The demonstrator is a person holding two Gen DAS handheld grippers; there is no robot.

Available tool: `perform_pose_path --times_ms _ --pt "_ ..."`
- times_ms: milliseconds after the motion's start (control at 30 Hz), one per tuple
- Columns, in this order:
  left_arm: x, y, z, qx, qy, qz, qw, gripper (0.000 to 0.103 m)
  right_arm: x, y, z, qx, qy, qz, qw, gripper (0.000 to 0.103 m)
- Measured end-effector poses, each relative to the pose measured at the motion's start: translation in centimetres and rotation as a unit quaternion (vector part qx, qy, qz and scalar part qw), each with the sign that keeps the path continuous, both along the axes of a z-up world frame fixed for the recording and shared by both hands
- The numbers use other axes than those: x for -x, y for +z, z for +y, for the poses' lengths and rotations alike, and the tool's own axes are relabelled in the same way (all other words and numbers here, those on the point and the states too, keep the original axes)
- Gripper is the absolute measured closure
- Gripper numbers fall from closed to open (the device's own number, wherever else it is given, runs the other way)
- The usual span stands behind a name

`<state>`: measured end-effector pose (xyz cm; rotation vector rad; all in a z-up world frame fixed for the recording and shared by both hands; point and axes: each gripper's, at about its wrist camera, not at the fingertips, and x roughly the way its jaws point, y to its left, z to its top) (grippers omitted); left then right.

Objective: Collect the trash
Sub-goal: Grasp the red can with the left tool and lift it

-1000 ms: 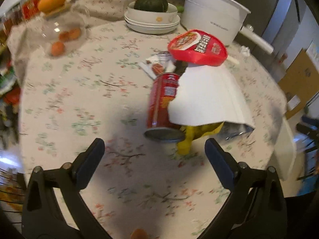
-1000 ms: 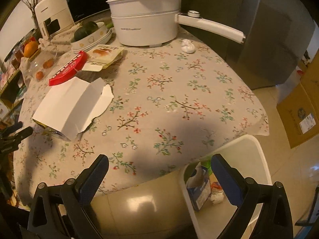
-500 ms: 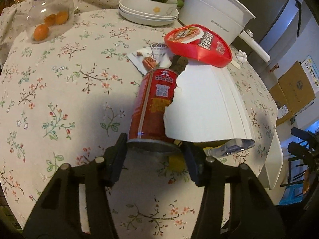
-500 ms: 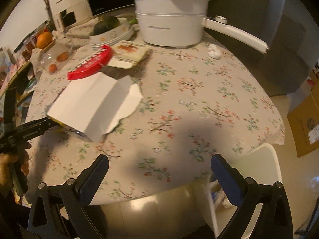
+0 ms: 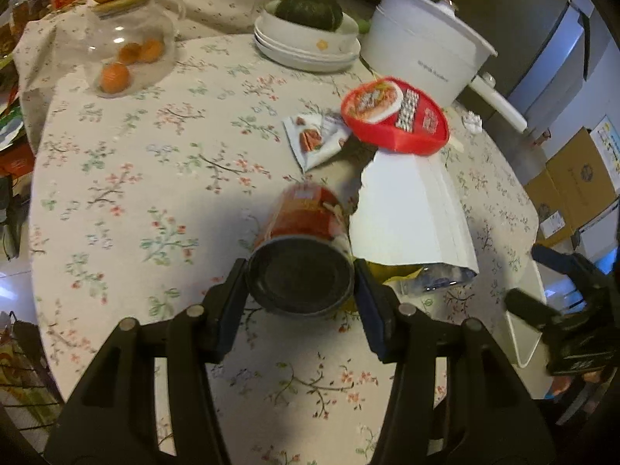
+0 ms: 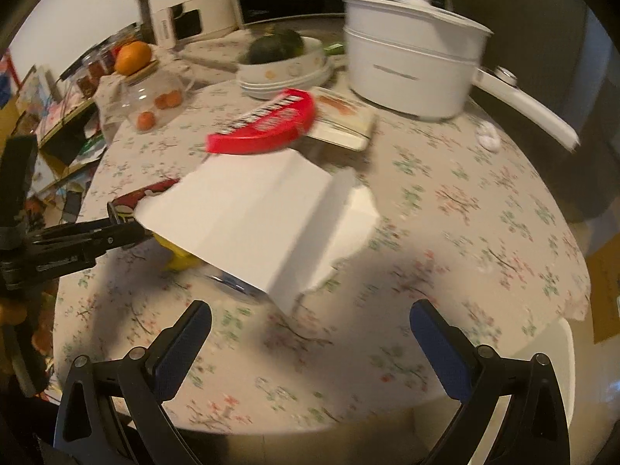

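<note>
Left tongs [image 5: 300,285] clamped on red can [image 5: 304,248] — pickup step. Right tongs [image 6: 310,339] apart, empty. Next, likely: lift clear of white paper [image 5: 409,215], carry to bin [image 6: 550,352].

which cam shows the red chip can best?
Left wrist. The red chip can fills the centre, its metal base facing the lens between the left gripper fingers. Right wrist shows only a sliver beside the white paper.
</note>
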<state>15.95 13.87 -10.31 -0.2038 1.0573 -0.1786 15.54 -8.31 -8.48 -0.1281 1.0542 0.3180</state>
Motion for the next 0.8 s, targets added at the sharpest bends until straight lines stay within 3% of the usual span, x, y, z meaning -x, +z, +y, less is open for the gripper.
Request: perform_pose_path --times_ms 133,333,500,800 --pt "0.6 1.0 1.0 0.003 0.012 -0.008 0.9999 0.048 -0.2 -0.6 3.1 0.011 0.030 -0.014 0.999 0.000" --pt "1.1 1.6 1.9 0.011 0.026 -0.014 0.9995 0.048 -0.8 -1.6 6.3 0.034 0.058 -0.033 0.997 0.015" --pt "1.4 2.2 1.8 0.009 0.028 -0.021 0.9993 0.048 -1.7 -2.4 6.9 0.048 0.053 -0.044 0.996 0.039" --pt "1.9 3.8 1.4 0.015 0.020 -0.045 0.9987 0.048 -1.7 -0.5 4.9 0.007 0.039 -0.053 0.998 0.073"
